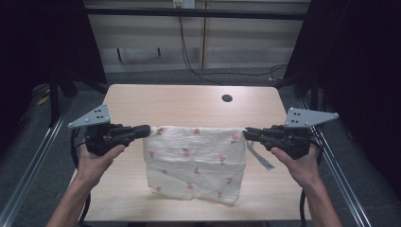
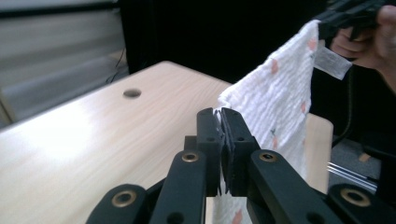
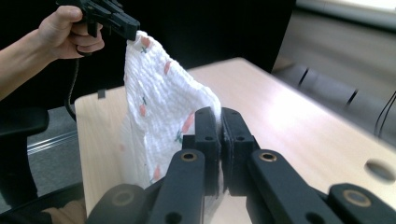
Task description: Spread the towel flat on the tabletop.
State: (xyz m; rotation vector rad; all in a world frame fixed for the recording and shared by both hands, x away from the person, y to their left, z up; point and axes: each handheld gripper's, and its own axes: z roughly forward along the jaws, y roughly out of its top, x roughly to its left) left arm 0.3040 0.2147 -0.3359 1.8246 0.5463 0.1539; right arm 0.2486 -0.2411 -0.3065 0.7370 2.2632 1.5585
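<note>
A white cloth (image 1: pixel 195 161) printed with small red flowers hangs stretched between both grippers above the wooden table (image 1: pixel 189 101). My left gripper (image 1: pixel 145 130) is shut on the cloth's upper left corner, and my right gripper (image 1: pixel 247 134) is shut on its upper right corner. A white label (image 1: pixel 261 157) dangles from the right corner. In the left gripper view the jaws (image 2: pixel 220 116) pinch the cloth (image 2: pixel 275 98), which runs up to the far gripper (image 2: pixel 327 23). In the right gripper view the jaws (image 3: pixel 219 116) clamp the cloth (image 3: pixel 159 98), which rises to the other gripper (image 3: pixel 128 28).
A round cable hole (image 1: pixel 227 98) sits near the table's back right. Metal rails (image 1: pixel 28 161) run along both sides of the table. Dark curtains stand at left and right, and a cable (image 1: pixel 189 56) hangs on the back wall.
</note>
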